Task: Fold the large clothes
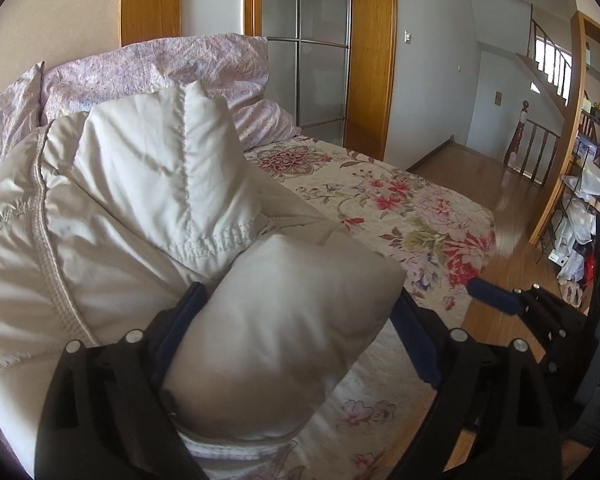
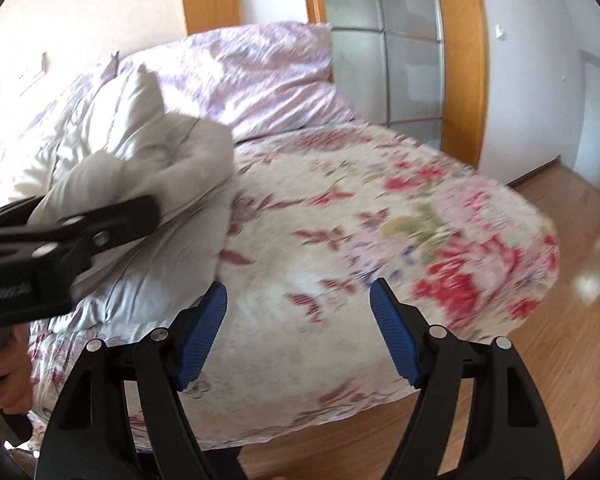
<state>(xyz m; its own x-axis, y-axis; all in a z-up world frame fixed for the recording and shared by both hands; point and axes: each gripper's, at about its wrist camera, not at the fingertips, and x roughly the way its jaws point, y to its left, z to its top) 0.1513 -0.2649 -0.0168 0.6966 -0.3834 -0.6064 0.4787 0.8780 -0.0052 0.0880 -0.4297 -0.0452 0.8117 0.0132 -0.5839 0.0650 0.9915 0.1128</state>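
A cream padded jacket (image 1: 112,208) is heaped on the bed (image 1: 432,216) toward its head end, close to the pink pillows (image 1: 160,68) and along the bed's left side as both wrist views show it. A puffy fold of the jacket is clamped between the blue pads of the left gripper (image 1: 296,336), whose jaws are spread wide around the bulk yet pressed against it on both sides. In the right wrist view the same gripper (image 2: 112,220) is seen from the side, reaching into the pile.

The right gripper (image 2: 298,320) is held with its jaws apart and nothing between them, over the bare floral bedspread (image 2: 380,240) near the foot-side edge (the picture is blurred, so fine detail there cannot be read). It appears in the left wrist view low at the right (image 1: 496,296).

The garment is judged to be far from folded: it is bunched, with no flat panel or straight edge laid out.

Several things could go wrong from here. The filling is slippery and springy, so the clamped fold could squeeze out of the pads if it is pulled hard. With only one grip on it, the jacket could be dragged as a lump rather than spread. A pull toward the near edge could carry a trailing part over the side of the bed. The bedspread could also be pinched along with the jacket by the empty gripper.
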